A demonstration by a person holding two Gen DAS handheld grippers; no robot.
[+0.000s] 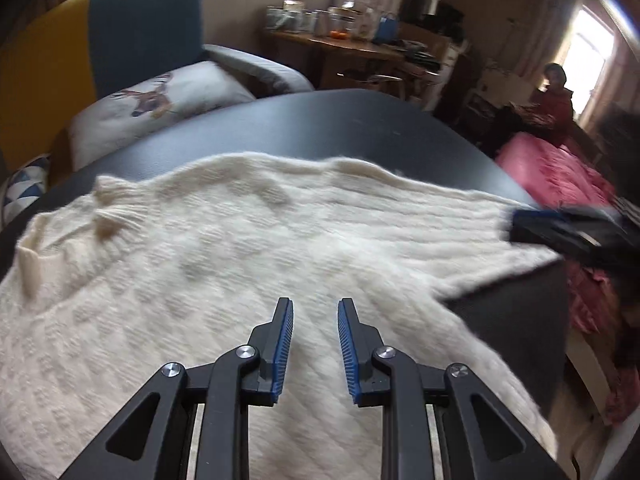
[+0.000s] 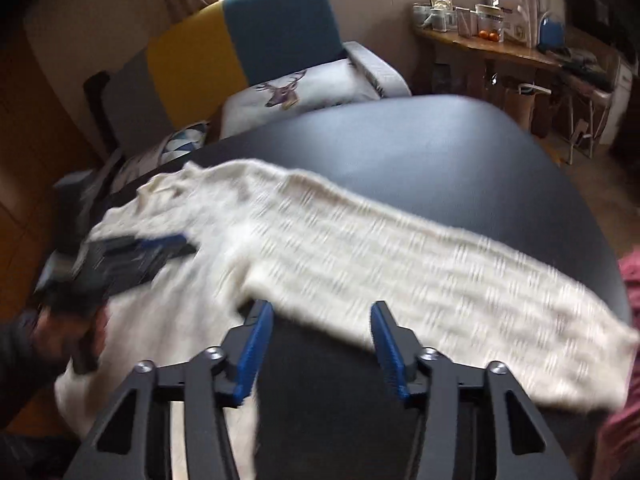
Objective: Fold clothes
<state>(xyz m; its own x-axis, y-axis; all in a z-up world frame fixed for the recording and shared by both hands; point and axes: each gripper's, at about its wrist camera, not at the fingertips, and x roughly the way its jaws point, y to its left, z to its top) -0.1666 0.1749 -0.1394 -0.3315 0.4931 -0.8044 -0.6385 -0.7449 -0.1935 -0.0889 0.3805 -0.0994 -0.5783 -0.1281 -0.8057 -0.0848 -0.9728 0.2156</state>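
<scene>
- We see the sweater (image 1: 224, 248) as cream knitted wool, fuzzy and ribbed at the collar.
- We find the worktop (image 1: 328, 128) black, smooth and matt, with a faint sheen.
- Our left claw (image 1: 315, 308) is matt black plastic with ridged blue pads and bright metal rivets; the right claw (image 2: 322, 312) looks the same.
- The armchair (image 2: 276, 20) wears blue and yellow cloth.
</scene>
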